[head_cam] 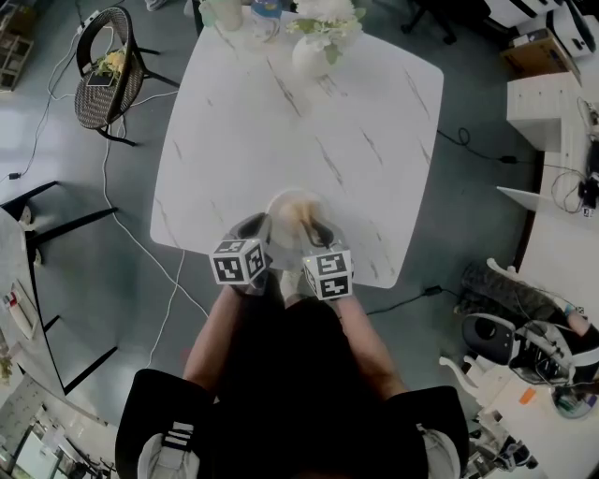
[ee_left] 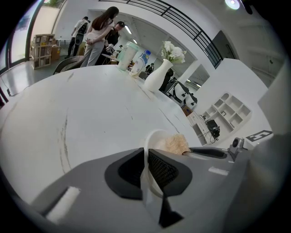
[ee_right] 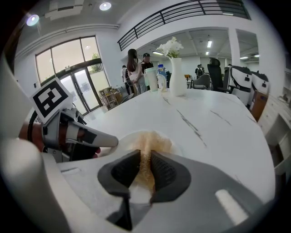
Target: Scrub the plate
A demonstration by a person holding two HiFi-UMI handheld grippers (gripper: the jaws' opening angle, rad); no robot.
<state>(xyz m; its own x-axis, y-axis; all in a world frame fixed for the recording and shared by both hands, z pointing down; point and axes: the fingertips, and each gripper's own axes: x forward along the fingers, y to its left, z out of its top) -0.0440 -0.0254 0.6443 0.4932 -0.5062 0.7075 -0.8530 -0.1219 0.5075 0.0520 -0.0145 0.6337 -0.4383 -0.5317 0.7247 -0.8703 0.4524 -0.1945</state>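
White marble table (head_cam: 281, 122), vase (head_cam: 311, 56) of white flowers (head_cam: 323, 23) at its far edge, a cup (ee_left: 127, 54) and bottle (ee_left: 139, 62) just left of it. Wicker chair (head_cam: 105, 65) far left, cable (head_cam: 104, 173) trailing across the floor, people (ee_left: 97, 34) standing beyond.

**Surface:** one square white tabletop (head_cam: 281, 131) with rounded corners and a marble-look finish. Thin grey-brown veins run across it. It stands on a grey floor (head_cam: 122, 215).

**Far edge, grouped close together:**
1. White bottle-shaped ceramic vase (ee_left: 157, 77), upright, holding white flowers (ee_left: 173, 52).
2. Pale green cylindrical cup (ee_left: 127, 55), upright, just beside item 3.
3. Pale plastic bottle with blue markings (ee_left: 140, 63), upright, between the cup and the vase.

**Near edge, well apart from that group:**
4. Small white round plate (head_cam: 285, 208), with a tan fibrous scrubbing pad (head_cam: 301, 217) on it. Whether the plate sits flat on the surface cannot be told.
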